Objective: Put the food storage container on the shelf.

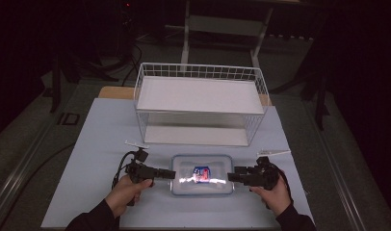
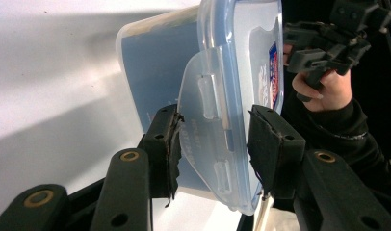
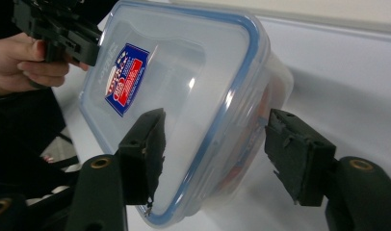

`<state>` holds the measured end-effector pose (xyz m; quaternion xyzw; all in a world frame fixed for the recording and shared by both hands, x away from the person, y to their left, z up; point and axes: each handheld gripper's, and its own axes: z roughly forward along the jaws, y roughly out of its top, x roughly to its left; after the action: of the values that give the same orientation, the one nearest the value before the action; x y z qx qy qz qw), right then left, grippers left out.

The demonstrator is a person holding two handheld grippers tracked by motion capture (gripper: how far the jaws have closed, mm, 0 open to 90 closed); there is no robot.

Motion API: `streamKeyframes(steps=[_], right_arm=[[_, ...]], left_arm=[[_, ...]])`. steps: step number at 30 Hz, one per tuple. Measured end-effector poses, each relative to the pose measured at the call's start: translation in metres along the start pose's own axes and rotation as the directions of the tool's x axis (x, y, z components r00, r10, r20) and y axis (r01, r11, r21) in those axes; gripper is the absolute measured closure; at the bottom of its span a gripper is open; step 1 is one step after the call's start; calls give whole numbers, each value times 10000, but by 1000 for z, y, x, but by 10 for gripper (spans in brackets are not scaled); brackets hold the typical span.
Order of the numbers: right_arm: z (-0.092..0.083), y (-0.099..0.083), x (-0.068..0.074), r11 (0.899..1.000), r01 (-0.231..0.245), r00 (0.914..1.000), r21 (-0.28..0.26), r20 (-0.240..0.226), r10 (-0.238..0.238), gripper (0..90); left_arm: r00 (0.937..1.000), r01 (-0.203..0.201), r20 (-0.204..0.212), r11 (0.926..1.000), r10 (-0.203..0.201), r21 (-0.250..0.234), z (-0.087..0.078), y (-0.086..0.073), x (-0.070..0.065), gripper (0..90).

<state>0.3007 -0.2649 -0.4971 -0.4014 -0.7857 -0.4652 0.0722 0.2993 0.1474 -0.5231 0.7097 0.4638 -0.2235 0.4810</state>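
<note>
Clear plastic container [image 1: 202,174] on table, left gripper [image 2: 213,139] seemingly clamping its end latch, right gripper [image 3: 215,154] open astride other end.

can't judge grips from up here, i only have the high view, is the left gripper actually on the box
Observer: Yes. In the left gripper view the left gripper has its pads closed on the side latch flap of the plastic container.
Operator: and the right one
Observer: The right gripper straddles the container's other end, with a visible gap at the outer pad; not clamped yet.
Operator: is that latch flipped out
Observer: The flap stands out from the lid's blue rim.
</note>
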Motion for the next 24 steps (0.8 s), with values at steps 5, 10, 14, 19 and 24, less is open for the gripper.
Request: streamKeyframes(steps=[5, 10, 14, 19, 24], right_arm=[[2, -1, -6, 9975, -668, 9970, 213, -375, 676, 477], [1, -2, -9, 9922, -1174, 9889, 409, -869, 1206, 528], [-6, -4, -6, 9922, -1247, 9905, -51, -584, 1242, 706], [-11, -5, -2, 9913, -1313, 9902, 4, -481, 1312, 723], [0, -5, -3, 9916, -1233, 9906, 386, -543, 1252, 528]], left_arm=[[9999, -158, 14, 9999, 158, -1, -1, -2, -1, 567], [9993, -360, -100, 9993, 361, 52, -1, -2, -5, 568], [9996, -249, -133, 9997, 249, -4, -3, -5, -6, 575], [9974, -690, -234, 9976, 687, -112, -3, -13, -13, 583], [9973, -724, -157, 9974, 724, -26, -4, -12, -11, 584]])
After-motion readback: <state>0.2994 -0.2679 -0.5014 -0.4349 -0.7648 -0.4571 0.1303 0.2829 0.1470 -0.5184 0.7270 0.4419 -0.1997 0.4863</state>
